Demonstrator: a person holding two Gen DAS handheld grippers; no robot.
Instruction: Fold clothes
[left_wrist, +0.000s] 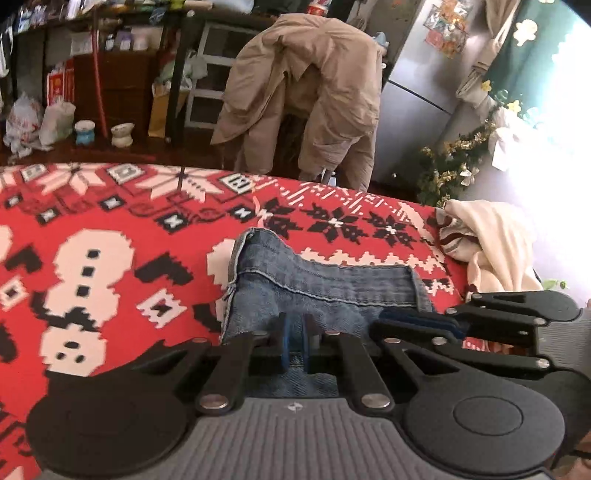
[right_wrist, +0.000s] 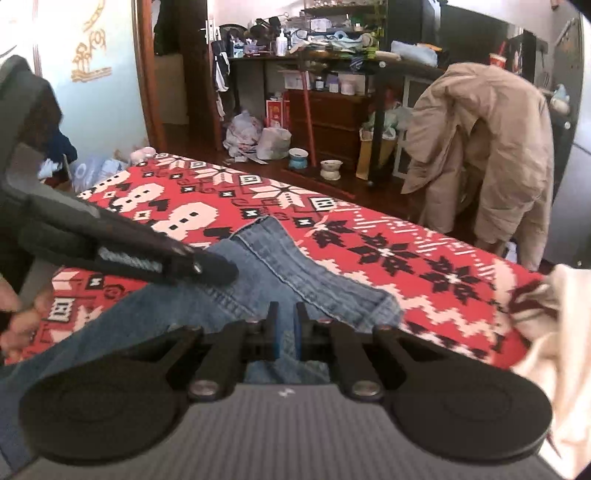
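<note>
A pair of blue denim jeans (left_wrist: 317, 291) lies on the red, white and black patterned cloth (left_wrist: 110, 229) covering the table. My left gripper (left_wrist: 295, 338) is shut on the near edge of the jeans. My right gripper (right_wrist: 286, 328) is shut on the denim (right_wrist: 280, 266) too, just to the right of the left one. The right gripper also shows at the right of the left wrist view (left_wrist: 424, 321), and the left gripper at the left of the right wrist view (right_wrist: 207, 267), its tip on the denim.
A cream garment (left_wrist: 495, 243) lies bunched at the table's right end, also in the right wrist view (right_wrist: 554, 332). A beige coat (left_wrist: 314, 92) hangs over a chair beyond the far edge. Cluttered shelves (right_wrist: 325, 74) and a small Christmas tree (left_wrist: 454, 166) stand behind.
</note>
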